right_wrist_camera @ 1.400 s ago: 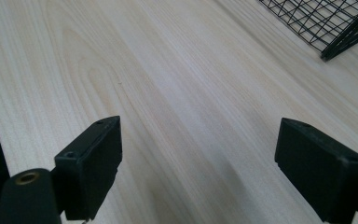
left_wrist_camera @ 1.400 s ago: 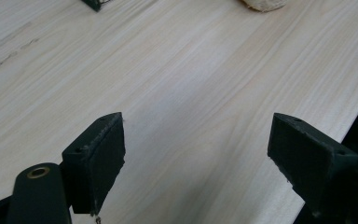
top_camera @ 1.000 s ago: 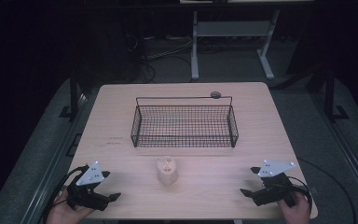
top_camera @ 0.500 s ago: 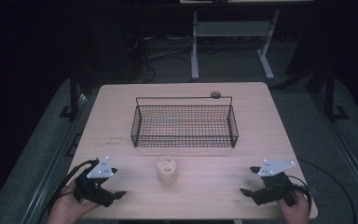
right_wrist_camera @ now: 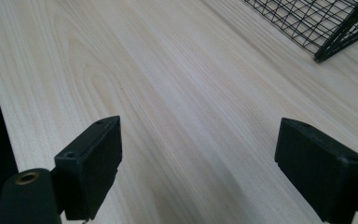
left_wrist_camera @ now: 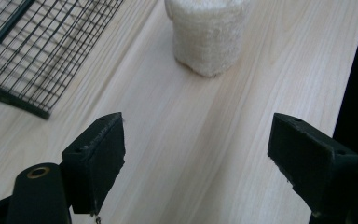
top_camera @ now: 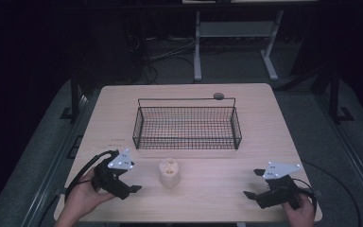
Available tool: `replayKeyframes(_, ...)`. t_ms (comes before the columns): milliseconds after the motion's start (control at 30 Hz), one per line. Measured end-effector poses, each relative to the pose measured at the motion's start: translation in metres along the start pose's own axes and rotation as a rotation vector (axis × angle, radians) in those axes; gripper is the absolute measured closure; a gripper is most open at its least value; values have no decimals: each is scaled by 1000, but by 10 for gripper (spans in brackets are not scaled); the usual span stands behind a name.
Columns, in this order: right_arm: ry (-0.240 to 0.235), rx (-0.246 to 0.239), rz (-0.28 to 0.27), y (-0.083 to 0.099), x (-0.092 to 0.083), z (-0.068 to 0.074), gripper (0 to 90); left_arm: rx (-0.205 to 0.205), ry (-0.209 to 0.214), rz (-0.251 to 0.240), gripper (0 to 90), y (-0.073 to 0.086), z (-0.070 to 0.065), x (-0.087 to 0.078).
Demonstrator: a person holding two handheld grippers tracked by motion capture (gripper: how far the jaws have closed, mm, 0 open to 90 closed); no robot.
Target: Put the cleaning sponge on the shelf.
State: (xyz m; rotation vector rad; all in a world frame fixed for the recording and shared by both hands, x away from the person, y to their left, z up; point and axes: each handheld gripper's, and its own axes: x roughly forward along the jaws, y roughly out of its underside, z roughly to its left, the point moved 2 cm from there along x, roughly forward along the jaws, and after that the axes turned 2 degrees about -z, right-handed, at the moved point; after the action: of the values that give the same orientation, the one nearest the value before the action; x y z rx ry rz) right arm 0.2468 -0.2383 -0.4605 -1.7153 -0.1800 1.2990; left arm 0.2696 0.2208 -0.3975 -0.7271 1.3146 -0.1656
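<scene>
High view: A pale, rough-textured cylindrical sponge stands upright on the wooden bench, near the front edge and just in front of the black wire basket. The basket is empty. A small round dark object lies behind the basket near the far edge. The left gripper sits just left of the sponge, apart from it and aimed toward it. The right gripper rests near the front right corner, well apart from the sponge.

Left gripper view: The two black fingers stand wide apart with nothing between them. The sponge lies ahead, slightly right of the gap's centreline. A corner of the basket shows at upper left.

Right gripper view: The fingers stand wide apart over bare bench. A basket corner shows at upper right.

Risk assessment: The likely step is a left-gripper approach to the sponge.
- An approach off the centreline may let one finger strike the sponge first, tipping or pushing it.
- The sponge looks soft; a hard clamp may deform it, and a shallow grip may let it slip.
- A low carry toward the basket may catch the front rim.
</scene>
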Motion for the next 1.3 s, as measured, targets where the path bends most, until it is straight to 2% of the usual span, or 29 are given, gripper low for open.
replayKeyframes(167,-2,0,3,-1,1,3,143,22,10,23,181,-8,2,4)
replayKeyframes(767,-7,-6,-12,-1,0,3,143,63,44,46,181,-39,8,22)
replayKeyframes(1300,-10,-3,-24,-2,-1,2,142,75,81,63,179,-54,9,36)
